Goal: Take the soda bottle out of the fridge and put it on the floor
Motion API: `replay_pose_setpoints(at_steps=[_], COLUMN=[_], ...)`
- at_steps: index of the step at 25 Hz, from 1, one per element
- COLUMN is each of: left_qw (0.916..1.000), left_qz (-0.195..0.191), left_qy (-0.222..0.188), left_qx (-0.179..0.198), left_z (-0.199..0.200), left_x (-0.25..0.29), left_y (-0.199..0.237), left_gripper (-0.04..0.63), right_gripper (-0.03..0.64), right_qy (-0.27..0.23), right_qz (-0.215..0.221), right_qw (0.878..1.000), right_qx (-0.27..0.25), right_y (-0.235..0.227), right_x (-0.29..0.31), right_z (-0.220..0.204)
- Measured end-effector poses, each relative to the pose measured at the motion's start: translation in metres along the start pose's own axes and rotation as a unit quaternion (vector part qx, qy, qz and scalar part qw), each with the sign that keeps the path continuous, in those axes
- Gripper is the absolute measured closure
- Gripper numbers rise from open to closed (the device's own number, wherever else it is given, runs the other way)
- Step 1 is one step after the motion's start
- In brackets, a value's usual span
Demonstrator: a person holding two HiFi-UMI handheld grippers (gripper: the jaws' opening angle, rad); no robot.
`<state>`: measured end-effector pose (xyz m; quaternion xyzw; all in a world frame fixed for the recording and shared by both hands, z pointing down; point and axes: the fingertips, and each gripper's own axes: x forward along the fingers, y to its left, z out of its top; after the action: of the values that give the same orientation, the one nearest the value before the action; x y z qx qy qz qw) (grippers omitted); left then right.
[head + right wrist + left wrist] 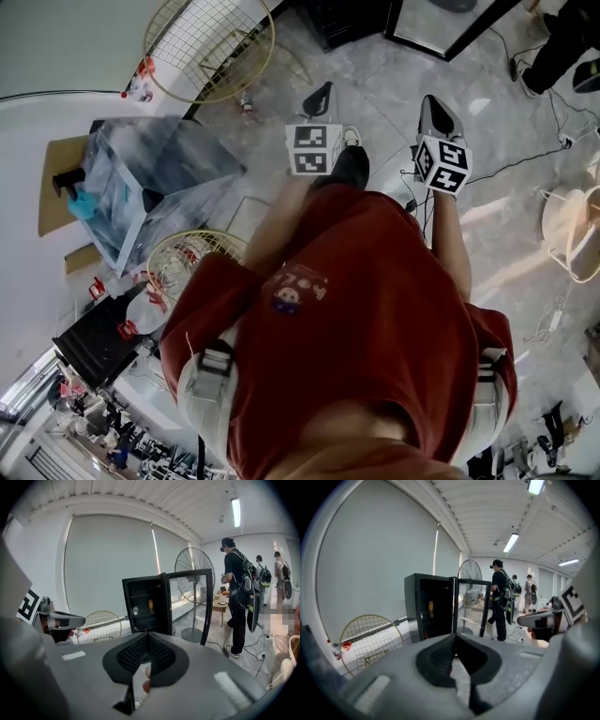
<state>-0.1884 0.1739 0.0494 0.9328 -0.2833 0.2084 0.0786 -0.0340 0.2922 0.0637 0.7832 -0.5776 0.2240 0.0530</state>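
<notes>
A pale room with a grey stone floor (511, 112), long window blinds and strip lights on the ceiling. Near the blinds stands a black fridge (140, 603), its glass door (187, 603) swung open to the right. Inside, on an upper shelf, a pale bottle (135, 611) stands just left of an orange container (151, 604). Both are too small to tell which one is the soda.

The left gripper (454, 636) and the right gripper (147, 635) are held out side by side above the floor, well short of the fridge. Each has its jaws pressed together with nothing between them.

A tall standing fan (194, 569) rises behind the door. To its right stands a person in black (236, 597). A round wire rack (370, 639) leans against the wall left of the fridge.
</notes>
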Motion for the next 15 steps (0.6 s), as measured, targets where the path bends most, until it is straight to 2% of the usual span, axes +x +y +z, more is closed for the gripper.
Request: replay_pose_setpoints(at_steps=[7, 15], left_qw=[0.9998, 0.9991], left_qz=[-0.001, 0.016], left_qy=[-0.004, 0.0], left_qx=[-0.02, -0.04], left_z=[0.038, 0.058], left_x=[0.062, 0.128], left_y=[0.05, 0.119], left_gripper=[0.597, 0.597], right_gripper=[0.62, 0.62], right_qy=[0.012, 0.035], right_qz=[0.0, 0.008], right_qw=[1.0, 0.999], right_qx=[-0.014, -0.03], right_y=[-0.007, 0.003], right_x=[0.077, 0.174], right_z=[0.046, 0.075])
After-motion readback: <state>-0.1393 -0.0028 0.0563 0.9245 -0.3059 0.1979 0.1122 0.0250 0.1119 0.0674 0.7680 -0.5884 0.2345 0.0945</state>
